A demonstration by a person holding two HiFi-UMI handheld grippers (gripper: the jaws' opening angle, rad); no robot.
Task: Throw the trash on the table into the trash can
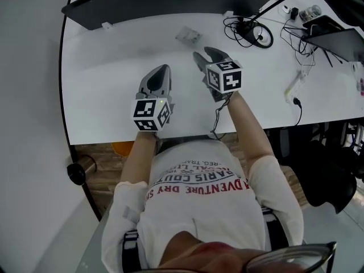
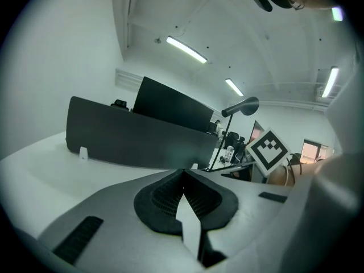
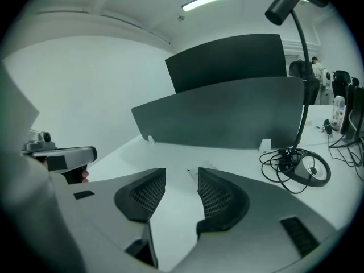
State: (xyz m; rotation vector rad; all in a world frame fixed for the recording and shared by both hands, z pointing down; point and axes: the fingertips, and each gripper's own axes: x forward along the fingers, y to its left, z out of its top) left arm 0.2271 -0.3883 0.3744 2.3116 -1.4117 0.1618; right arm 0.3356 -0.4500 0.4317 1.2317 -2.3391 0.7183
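Closest to the camera, both grippers hang over the white table [image 1: 102, 101]. The left gripper [image 1: 161, 69] has its jaws pressed together with nothing in them. The right gripper [image 1: 206, 52] sits a bit further out, jaws partly apart and empty. The trash, a small clear wrapper [image 1: 189, 36], lies on the table just past the right jaws. Behind it is a dark divider [image 1: 159, 4], with a tangle of cables [image 1: 250, 33] off to the right.

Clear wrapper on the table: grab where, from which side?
Its near edge, probably: the wrapper lies flat and thin, so a straight-down pinch finds little. Come in low from the person's side with the open right gripper, which points toward it.
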